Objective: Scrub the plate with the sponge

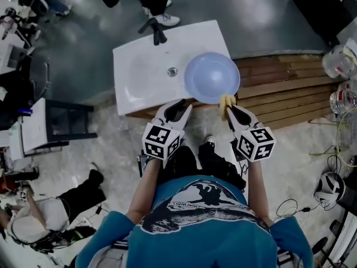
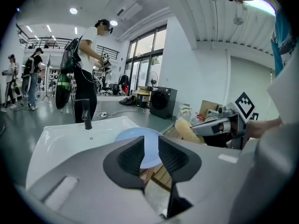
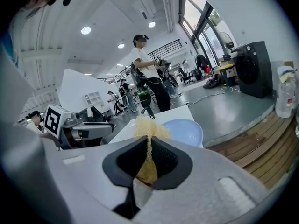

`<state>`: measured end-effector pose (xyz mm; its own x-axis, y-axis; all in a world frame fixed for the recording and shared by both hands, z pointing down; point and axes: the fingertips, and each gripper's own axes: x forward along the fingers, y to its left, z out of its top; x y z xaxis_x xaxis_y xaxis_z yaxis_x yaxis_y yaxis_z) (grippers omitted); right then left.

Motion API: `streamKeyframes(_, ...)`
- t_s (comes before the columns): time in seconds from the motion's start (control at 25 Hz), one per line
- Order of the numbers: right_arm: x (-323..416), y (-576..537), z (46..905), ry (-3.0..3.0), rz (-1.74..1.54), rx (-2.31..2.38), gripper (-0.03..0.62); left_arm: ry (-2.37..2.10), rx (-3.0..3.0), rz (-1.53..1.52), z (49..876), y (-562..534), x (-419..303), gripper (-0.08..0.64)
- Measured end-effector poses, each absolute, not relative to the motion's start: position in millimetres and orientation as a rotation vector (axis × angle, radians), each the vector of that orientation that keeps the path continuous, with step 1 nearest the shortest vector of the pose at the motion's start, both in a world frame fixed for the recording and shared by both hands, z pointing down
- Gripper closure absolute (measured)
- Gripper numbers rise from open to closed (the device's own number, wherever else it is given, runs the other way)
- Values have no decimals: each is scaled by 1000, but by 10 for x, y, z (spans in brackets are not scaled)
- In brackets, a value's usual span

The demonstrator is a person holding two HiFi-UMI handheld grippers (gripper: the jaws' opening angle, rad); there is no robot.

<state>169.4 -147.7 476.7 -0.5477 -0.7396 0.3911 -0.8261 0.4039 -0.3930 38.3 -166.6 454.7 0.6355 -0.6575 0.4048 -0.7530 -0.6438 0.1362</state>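
Observation:
A pale blue plate (image 1: 212, 77) rests on the right edge of a white sink (image 1: 139, 77), partly over its rim. My left gripper (image 1: 179, 104) sits just in front of the plate's near-left edge. Its jaws stand apart, and the plate (image 2: 127, 135) shows beyond the gap without touching either pad. My right gripper (image 1: 230, 111) is shut on a yellow sponge (image 1: 225, 103), which sits at the plate's near-right rim. In the right gripper view the sponge (image 3: 148, 127) sticks up between the jaws, with the plate (image 3: 183, 130) behind it.
A black faucet (image 1: 156, 29) stands at the sink's far side, where a person (image 1: 157, 4) stands. Wooden slats (image 1: 284, 88) lie to the right of the sink, with plastic bottles (image 1: 340, 60) beyond. Another person (image 1: 50, 216) sits on the floor at lower left. Cables and a helmet (image 1: 329, 188) lie at the right.

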Motion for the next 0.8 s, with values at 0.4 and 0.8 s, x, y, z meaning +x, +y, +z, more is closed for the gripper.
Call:
streamKeyframes(0.4, 1679, -1695, 4948, -2473, 861, 1365, 563, -1145, 2434, 577, 5019, -1999, 244, 408)
streamKeyframes(0.8, 1543, -2087, 5092, -2404, 870, 1375, 563, -1090, 2301, 647, 5552, -2566, 136, 403)
